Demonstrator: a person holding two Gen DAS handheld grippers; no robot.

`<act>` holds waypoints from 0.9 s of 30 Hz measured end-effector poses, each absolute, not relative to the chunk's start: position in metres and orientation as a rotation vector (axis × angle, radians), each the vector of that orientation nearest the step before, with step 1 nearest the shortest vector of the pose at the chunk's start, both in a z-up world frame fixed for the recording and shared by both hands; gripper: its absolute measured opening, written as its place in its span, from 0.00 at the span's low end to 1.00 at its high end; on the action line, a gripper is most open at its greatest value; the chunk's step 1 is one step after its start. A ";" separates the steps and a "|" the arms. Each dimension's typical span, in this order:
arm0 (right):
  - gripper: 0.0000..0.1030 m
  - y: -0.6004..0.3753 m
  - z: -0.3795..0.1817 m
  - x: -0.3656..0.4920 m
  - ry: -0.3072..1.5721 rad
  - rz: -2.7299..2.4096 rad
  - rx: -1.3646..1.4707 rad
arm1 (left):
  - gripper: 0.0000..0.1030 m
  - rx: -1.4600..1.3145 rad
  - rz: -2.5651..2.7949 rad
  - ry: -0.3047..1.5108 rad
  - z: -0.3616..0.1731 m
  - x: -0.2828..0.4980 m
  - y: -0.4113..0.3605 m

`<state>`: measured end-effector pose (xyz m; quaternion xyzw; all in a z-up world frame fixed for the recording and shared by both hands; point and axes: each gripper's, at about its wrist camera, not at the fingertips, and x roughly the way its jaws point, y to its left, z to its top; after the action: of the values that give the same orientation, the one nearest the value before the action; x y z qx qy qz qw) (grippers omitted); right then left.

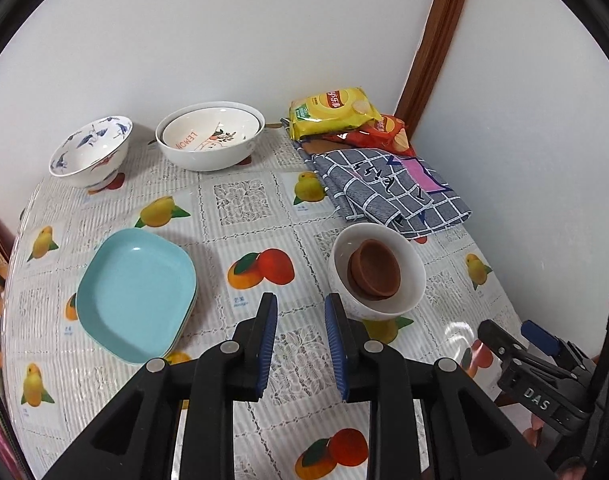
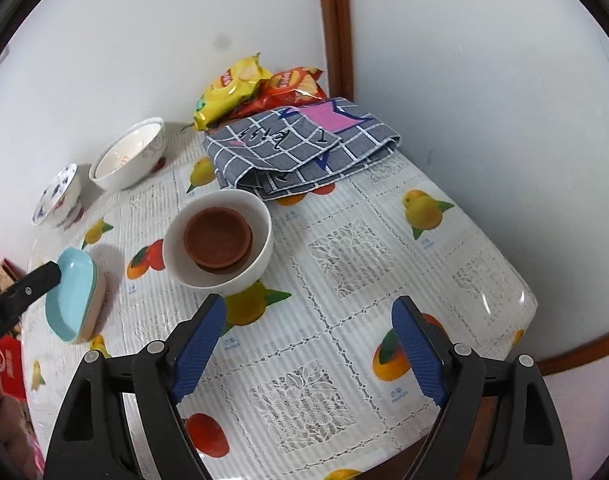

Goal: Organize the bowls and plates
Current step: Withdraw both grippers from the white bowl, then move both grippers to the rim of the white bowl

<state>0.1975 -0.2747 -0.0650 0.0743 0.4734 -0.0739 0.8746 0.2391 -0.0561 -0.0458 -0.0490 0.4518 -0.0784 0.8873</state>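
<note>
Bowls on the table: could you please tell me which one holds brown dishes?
The plain white bowl by the checked cloth; the blue-patterned bowl and the large white bowl hold none.

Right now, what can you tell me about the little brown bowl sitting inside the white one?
The brown bowl is small, round and matte, like clay or plastic. It looks like two nested together, slightly tilted, and empty. It sits inside the glossy white bowl, leaning toward one wall. That bowl stands upright on the fruit-print tablecloth, near the checked cloth. Nothing else touches it.

Glossy glazed white bowl (image 2: 218, 240) held matt terracotta-like saucers (image 2: 218, 238); tablecloth (image 2: 344, 280) looked shiny plastic with lace-pattern print; checked towel (image 2: 300, 144) was woven cloth; crisp packets (image 1: 332, 114) glossy foil.
</note>
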 end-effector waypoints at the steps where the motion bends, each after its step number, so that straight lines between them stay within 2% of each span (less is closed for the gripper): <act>1: 0.82 -0.273 -0.065 0.199 0.987 -0.149 0.151 | 0.23 -0.101 -0.168 0.938 -0.045 0.238 -0.056; 8: 0.82 -0.265 -0.071 0.208 0.981 -0.106 0.157 | 0.23 -0.082 -0.184 0.933 -0.042 0.238 -0.058; 21: 0.80 -0.272 -0.099 0.235 1.008 -0.085 0.137 | 0.23 -0.068 -0.195 0.994 -0.075 0.272 -0.079; 27: 0.71 -0.279 -0.108 0.247 1.002 -0.056 0.149 | 0.23 -0.074 -0.205 1.024 -0.091 0.292 -0.089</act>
<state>0.2466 -0.2794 -0.1077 0.0712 0.4797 -0.0266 0.8742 0.2917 -0.0891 -0.0911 -0.0354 0.4888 -0.0979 0.8662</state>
